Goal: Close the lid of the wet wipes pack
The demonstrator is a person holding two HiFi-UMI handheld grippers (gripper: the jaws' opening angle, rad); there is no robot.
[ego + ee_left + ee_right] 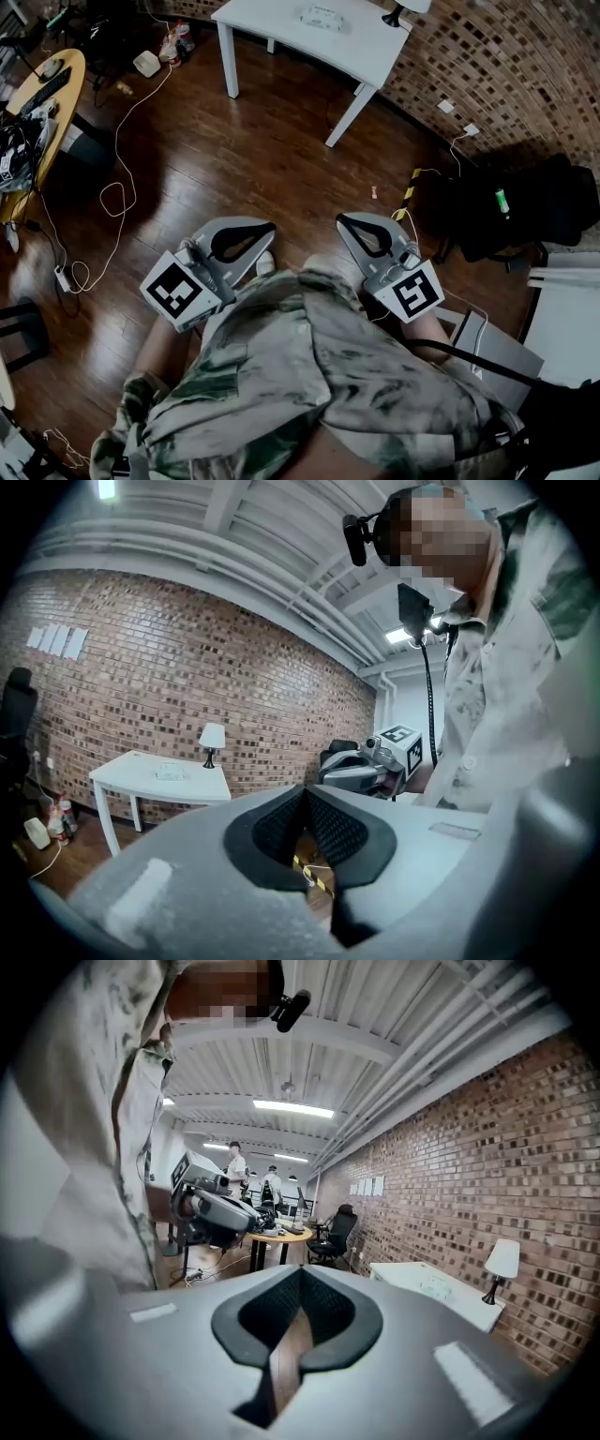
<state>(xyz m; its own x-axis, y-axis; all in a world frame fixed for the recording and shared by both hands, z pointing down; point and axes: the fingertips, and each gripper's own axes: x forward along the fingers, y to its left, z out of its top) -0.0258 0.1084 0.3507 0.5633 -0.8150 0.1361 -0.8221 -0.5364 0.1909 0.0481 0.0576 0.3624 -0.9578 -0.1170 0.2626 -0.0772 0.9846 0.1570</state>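
Note:
The wet wipes pack (323, 16) lies on a white table (281, 23) far ahead by the brick wall; I cannot tell how its lid stands from here. It shows small in the left gripper view (169, 772) and the right gripper view (436, 1288). My left gripper (267, 228) and right gripper (342, 220) are held close to the person's chest, over the wooden floor, well short of the table. Both are shut with nothing between the pads (281, 827) (323, 1307). Each gripper also shows in the other's view, the right (361, 771) and the left (211, 1208).
A small lamp (398, 11) stands on the white table's right end. Cables and a power strip (64, 278) trail over the floor at left, beside a round wooden table (37, 103) with clutter. A black chair (525, 211) sits at right against the brick wall.

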